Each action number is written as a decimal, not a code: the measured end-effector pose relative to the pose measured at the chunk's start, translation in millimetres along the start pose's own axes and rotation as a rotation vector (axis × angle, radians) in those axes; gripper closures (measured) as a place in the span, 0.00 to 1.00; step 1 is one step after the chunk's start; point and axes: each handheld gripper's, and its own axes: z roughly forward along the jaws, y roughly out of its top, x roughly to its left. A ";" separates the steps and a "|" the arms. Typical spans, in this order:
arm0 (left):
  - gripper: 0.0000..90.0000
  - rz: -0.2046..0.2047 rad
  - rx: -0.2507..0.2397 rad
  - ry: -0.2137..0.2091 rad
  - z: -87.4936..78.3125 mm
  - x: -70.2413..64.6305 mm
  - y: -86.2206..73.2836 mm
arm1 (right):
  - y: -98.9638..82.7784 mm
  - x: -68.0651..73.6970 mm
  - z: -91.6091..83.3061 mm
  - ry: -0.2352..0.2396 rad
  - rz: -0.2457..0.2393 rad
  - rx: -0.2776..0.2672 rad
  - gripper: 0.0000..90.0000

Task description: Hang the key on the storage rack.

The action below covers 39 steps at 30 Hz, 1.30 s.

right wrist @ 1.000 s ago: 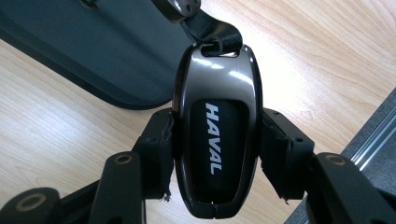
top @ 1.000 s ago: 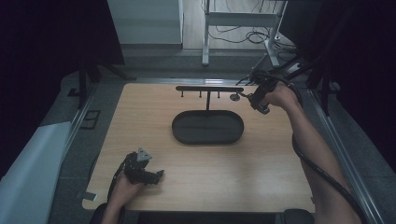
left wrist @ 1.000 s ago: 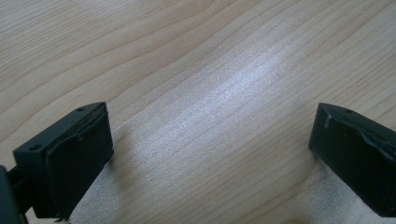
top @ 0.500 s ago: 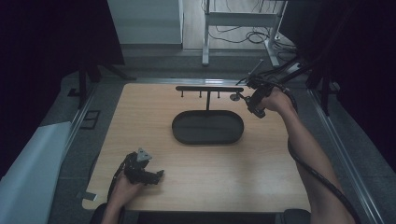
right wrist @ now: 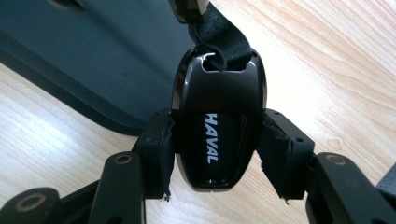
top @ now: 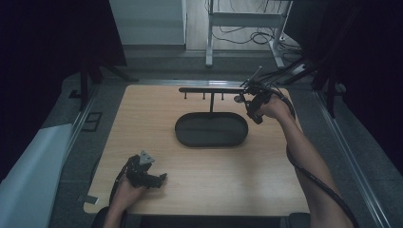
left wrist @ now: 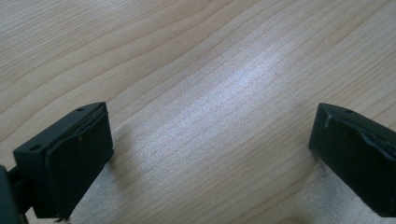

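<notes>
key fob (right wrist: 215,135): glossy black, white "HAVAL" lettering down its face
strap (right wrist: 219,35): black
right gripper (right wrist: 215,154): black jaws, pads worn at the edges
left gripper (top: 151,177): black, with a grey three-cornered plate on top
table (top: 228,175): light wood, fine streaked grain
tray (top: 211,129): dark grey, plain
rack (top: 209,90): black bar and pegs

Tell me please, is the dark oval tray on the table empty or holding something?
Empty. In the high view the tray shows a bare dark floor inside its rim; the car key is clamped in the right gripper.
</notes>
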 end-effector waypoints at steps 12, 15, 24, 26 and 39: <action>0.00 -0.001 0.000 -0.002 0.1 0.4 -0.3 | 2.8 8.0 19.6 -0.014 -0.009 -0.047 0.54; 0.00 -0.001 0.000 -0.004 0.2 0.3 -0.3 | 3.4 9.6 23.1 -0.016 -0.013 -0.058 0.54; 0.00 0.001 0.002 -0.007 0.1 0.6 -0.4 | 4.7 12.7 29.7 -0.028 -0.023 -0.083 0.53; 0.00 0.001 0.004 -0.008 0.1 0.7 -0.3 | 4.5 13.3 30.0 -0.037 -0.030 -0.086 0.53; 0.00 0.000 0.003 -0.008 0.4 0.2 -0.1 | -1.3 9.2 24.0 -0.032 -0.039 -0.126 0.40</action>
